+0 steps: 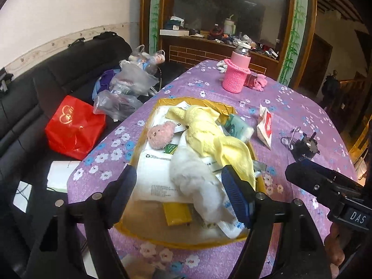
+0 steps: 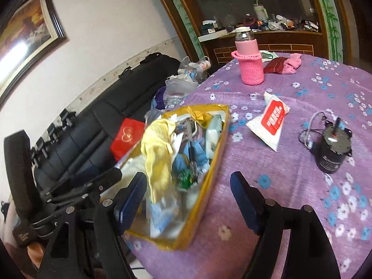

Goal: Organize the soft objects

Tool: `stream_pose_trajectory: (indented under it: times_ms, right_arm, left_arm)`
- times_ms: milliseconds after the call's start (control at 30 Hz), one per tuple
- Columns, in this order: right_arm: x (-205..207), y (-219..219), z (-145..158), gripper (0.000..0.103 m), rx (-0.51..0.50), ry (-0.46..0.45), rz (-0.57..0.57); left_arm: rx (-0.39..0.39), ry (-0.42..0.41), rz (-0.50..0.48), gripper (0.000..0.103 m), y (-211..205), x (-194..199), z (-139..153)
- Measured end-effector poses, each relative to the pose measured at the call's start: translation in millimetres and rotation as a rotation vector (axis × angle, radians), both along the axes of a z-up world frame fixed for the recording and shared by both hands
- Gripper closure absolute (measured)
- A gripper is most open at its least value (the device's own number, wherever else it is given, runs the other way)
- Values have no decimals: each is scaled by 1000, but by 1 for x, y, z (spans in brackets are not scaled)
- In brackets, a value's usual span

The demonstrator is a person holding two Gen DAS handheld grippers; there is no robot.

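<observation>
Left wrist view: my left gripper (image 1: 179, 193) has its jaws wide apart and holds nothing; it hovers over the near part of the yellow tray (image 1: 162, 239).
Between my fingers: the white fluffy cloth (image 1: 195, 181) lies loose in the tray; I cannot tell if a pad touches it.
Further in the tray: the yellow cloth (image 1: 209, 134) lies across the middle, and the pink plush ball (image 1: 161, 133) is left of it, on white packets.
Right wrist view: my right gripper (image 2: 188, 200) is also spread open and empty, above the tray's near right edge.
Table beyond: the white-and-red wipes pack (image 2: 269, 121) lies right of the tray, and the pink cloth (image 2: 291, 65) lies far away beside the pink bottle (image 2: 250, 60).
Done, I judge: three soft things are already in the tray.
Left, I judge: the far pink cloth, and maybe the wipes pack, are not yet collected.
</observation>
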State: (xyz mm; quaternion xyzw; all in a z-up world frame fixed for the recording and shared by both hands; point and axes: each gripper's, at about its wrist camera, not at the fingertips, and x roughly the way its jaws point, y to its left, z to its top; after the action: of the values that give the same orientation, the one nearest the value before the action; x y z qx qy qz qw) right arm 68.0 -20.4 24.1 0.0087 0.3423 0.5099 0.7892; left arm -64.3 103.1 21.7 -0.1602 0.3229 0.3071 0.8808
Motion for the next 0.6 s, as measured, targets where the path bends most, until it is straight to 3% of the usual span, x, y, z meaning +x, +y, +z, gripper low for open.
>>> stream_pose_trajectory:
  times_ms: [233, 600]
  right_arm:
    - [-18, -22, 8, 26, -3, 17, -3]
    - [-40, -15, 19, 26, -28, -32, 20]
  left_arm:
    - [28, 1, 1, 27, -13, -8, 8]
    - [61, 11, 24, 27, -15, -18, 11]
